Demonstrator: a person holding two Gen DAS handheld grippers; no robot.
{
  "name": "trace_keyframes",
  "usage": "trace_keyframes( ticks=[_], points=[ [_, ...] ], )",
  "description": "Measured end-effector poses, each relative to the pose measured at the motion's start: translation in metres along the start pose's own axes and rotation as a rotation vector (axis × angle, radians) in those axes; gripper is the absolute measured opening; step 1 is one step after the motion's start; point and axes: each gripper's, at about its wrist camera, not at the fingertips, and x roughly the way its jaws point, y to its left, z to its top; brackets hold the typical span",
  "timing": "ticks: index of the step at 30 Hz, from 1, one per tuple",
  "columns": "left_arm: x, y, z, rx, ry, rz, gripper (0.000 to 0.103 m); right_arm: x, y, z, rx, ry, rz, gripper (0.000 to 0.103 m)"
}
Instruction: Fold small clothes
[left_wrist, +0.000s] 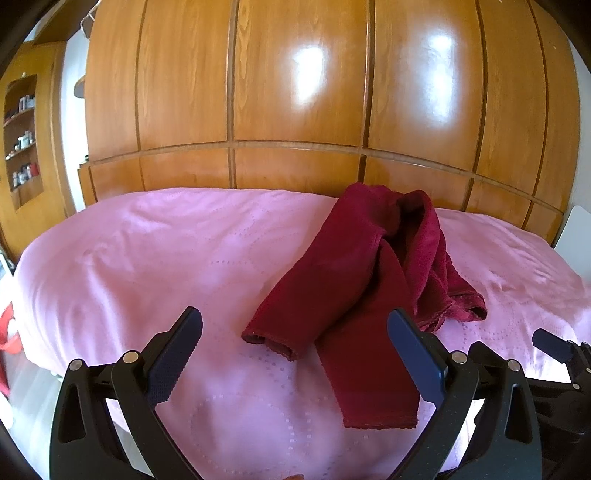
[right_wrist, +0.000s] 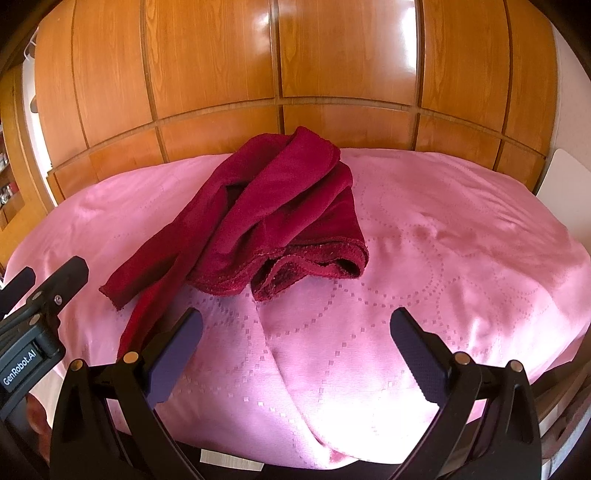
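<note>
Left cam: your left gripper (left_wrist: 295, 350) has its fingers spread wide, nothing in them. The dark red trousers (left_wrist: 354, 280) are crumpled on the pink bedspread (left_wrist: 147, 258), leg ends pointing at you. One cuff sits just past the gap at 12 o'clock, the longer leg runs down beside the right finger at 2 o'clock, waist bunched further back. You can also see the other gripper's tip at 3 o'clock.

Right cam: right gripper (right_wrist: 295, 350) also wide apart and empty. Trousers (right_wrist: 269, 214) sit at 11 o'clock, well apart from the fingers, w/ the rolled waist nearest the middle and the legs trailing off toward 9, near the left gripper (right_wrist: 40, 291).

Handling, imo: soft fleecy fabric, light, floppy, won't hold shape and prob drags the sheet a bit. I'd pinch it by the hemmed cuffs or waistband edge, since the stitched edges give better bite than the loose middle.
</note>
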Motion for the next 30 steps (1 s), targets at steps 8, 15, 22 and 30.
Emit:
trace_keyframes(
  ticks=[8, 15, 22, 30],
  points=[
    [0.0017, 0.0005, 0.0002, -0.001, 0.007, -0.006, 0.1, 0.0026, -0.0007, -0.0002, 0.003, 0.012, 0.004, 0.101],
    [0.0021, 0.0011, 0.0, -0.002, 0.008, -0.005, 0.1, 0.0029, 0.0003, -0.0006, 0.001, 0.012, 0.005, 0.101],
    [0.002, 0.0012, -0.0001, -0.002, 0.007, -0.005, 0.1, 0.0027, 0.0013, -0.0005, -0.002, 0.008, 0.003, 0.101],
    [0.0024, -0.0006, -0.0002, -0.001, 0.007, -0.005, 0.1, 0.0031, 0.0015, -0.0005, -0.005, 0.006, 0.002, 0.101]
  ],
)
